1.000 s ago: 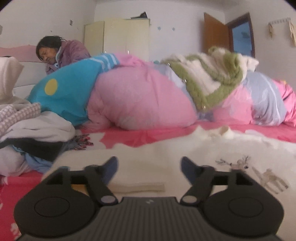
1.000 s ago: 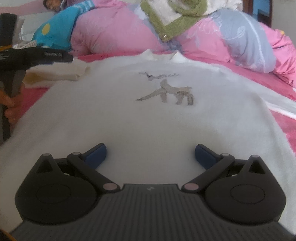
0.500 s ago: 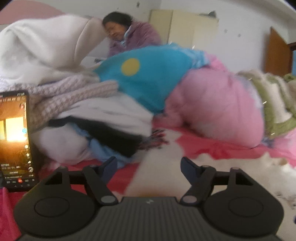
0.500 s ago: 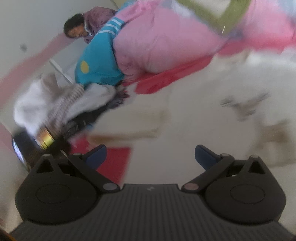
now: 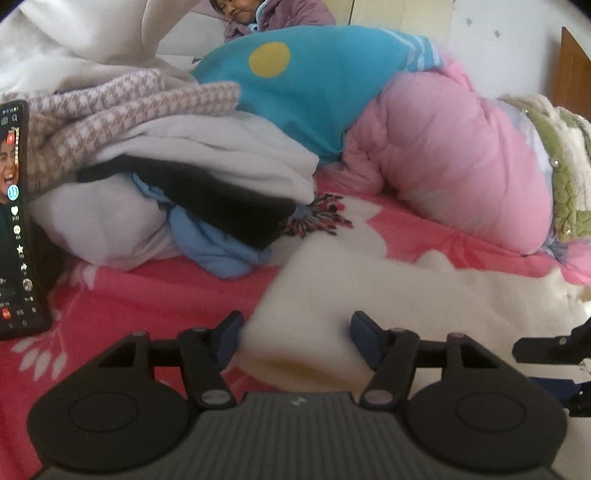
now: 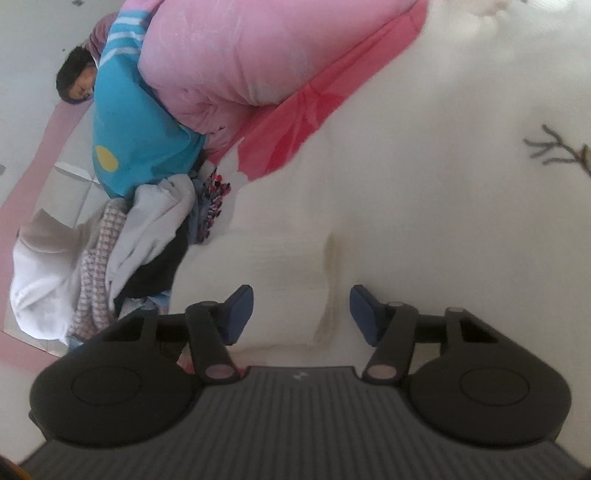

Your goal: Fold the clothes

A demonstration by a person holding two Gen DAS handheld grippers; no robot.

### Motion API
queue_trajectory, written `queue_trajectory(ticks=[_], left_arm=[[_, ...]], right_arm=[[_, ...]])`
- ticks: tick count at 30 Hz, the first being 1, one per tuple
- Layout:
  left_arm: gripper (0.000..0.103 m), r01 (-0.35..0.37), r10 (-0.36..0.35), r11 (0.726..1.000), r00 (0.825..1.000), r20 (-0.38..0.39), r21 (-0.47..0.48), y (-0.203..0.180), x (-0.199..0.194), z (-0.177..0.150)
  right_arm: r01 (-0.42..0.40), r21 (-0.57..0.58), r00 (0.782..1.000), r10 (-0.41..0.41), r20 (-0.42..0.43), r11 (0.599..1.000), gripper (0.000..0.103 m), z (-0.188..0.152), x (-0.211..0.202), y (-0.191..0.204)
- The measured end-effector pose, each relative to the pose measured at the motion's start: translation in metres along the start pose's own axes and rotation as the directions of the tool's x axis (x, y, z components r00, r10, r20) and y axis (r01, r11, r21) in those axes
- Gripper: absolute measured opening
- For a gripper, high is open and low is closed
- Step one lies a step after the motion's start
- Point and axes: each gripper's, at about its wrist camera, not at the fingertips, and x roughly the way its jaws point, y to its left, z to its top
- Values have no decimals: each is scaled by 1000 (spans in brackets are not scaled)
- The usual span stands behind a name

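Since the earlier frames the left gripper [image 5: 295, 334] has swung away from the sweater's printed front toward its sleeve end, and the phone [image 5: 16, 221] standing at the left now shows in full height. The right gripper [image 6: 301, 312] has rolled over, so its view of the bed is tilted, and it has closed in on the same sleeve. The white sweater [image 6: 424, 177] lies spread on the red and white floral blanket [image 5: 147, 291], with its cuff [image 6: 295, 273] lying between both tools' fingertips. Both pairs of blue-padded jaws stand spread, with nothing pinched. Just beyond the sleeve sits a pile of clothes [image 5: 177, 158], with a houndstooth piece on top. Behind it lie a pink quilt [image 5: 454, 158], a turquoise cover [image 5: 314, 85] and a person in a purple jacket [image 5: 280, 14].
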Motion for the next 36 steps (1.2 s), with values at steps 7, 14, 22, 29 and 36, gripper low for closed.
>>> queue_trajectory(ticks=[7, 14, 22, 29, 36], left_arm=[[65, -33, 32, 998, 999, 25, 52, -7, -2, -4], [65, -29, 19, 994, 996, 92, 104, -17, -16, -2], [67, 118, -150, 974, 976, 160, 195, -41, -50, -7], [71, 311, -370, 889, 921, 126, 335, -74, -74, -28], [72, 241, -334, 810, 939, 83, 534, -116, -79, -65]], right_arm=[[12, -59, 1000, -11, 18, 998, 11, -1, 4, 2], [-41, -111, 992, 54, 113, 993, 4, -2, -19, 9], [-14, -201, 968, 64, 243, 979, 3, 9, -75, 17], [83, -175, 926, -11, 378, 981, 3, 27, -150, -14], [209, -107, 859, -130, 495, 972, 3, 45, -223, -59]])
